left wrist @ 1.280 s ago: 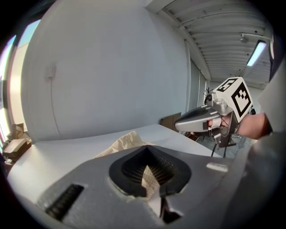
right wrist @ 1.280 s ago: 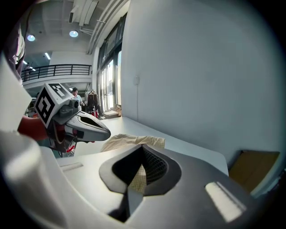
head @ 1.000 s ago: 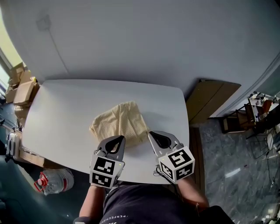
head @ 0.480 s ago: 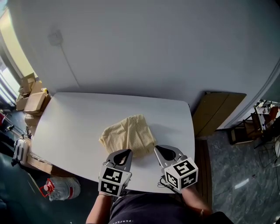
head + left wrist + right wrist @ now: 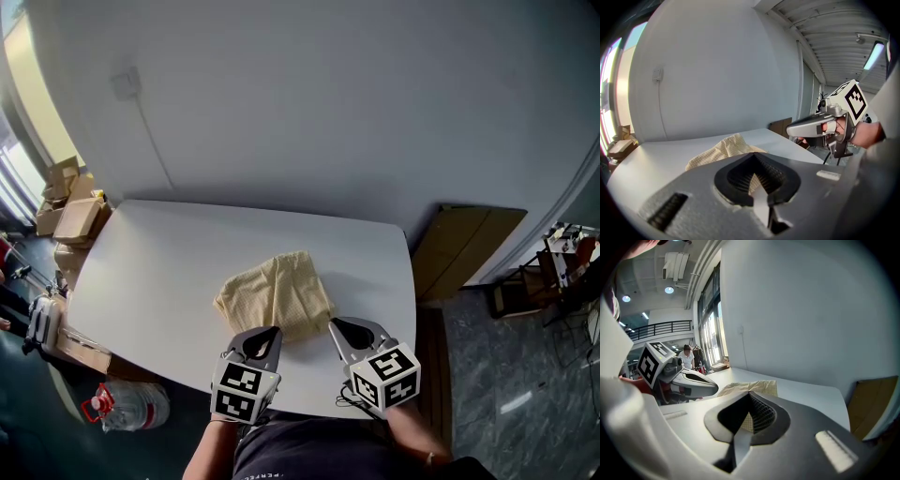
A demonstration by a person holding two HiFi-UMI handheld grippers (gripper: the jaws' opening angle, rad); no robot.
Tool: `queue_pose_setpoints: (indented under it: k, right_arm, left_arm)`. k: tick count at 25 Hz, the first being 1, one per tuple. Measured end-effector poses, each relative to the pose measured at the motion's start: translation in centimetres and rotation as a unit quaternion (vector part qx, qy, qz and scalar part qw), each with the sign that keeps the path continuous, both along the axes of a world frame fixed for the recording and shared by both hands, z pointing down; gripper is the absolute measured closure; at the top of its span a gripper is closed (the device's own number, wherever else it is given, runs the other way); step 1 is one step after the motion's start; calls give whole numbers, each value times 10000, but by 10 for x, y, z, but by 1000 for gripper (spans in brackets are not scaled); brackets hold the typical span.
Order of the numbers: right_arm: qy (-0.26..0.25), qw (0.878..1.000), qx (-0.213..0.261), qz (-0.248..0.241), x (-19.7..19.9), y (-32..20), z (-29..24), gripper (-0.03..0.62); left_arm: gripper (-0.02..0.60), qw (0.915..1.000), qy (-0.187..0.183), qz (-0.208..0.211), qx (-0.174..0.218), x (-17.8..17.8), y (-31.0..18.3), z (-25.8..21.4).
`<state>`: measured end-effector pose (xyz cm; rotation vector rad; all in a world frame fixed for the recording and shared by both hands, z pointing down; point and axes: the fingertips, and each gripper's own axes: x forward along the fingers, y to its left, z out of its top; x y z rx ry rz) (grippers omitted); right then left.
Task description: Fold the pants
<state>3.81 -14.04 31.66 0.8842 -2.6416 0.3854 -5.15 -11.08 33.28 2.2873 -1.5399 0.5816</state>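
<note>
The pale yellow pants (image 5: 275, 294) lie folded into a compact bundle near the middle front of the white table (image 5: 169, 253). My left gripper (image 5: 266, 334) hovers shut just before the bundle's near edge, holding nothing. My right gripper (image 5: 337, 327) is shut too, empty, a little right of the bundle. In the left gripper view the pants (image 5: 723, 148) lie beyond the closed jaws, with the right gripper (image 5: 792, 130) off to the right. The right gripper view shows the pants (image 5: 751, 387) ahead and the left gripper (image 5: 712, 385) at left.
A grey wall rises behind the table. Cardboard boxes (image 5: 66, 204) are stacked at the far left, and a water jug (image 5: 127, 405) stands on the floor near the table's front left corner. A brown board (image 5: 464, 246) leans against the wall on the right.
Both grippers stay shut in front of the bundle. The head view has shifted, so table and pants sit further right and lower in the picture than a second ago.
</note>
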Motion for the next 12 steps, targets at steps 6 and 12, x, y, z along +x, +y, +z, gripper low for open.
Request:
queue_pose_setpoints:
  k: [6,12]
  right_arm:
    - [14,10000,3,49,5,-1,0,595]
    - [34,10000,-23,56,3,1,2,595]
  left_arm:
    - [586,10000,-30,-5,-10,1,2,1]
    - [586,9999,146,12,58,2,1,-6]
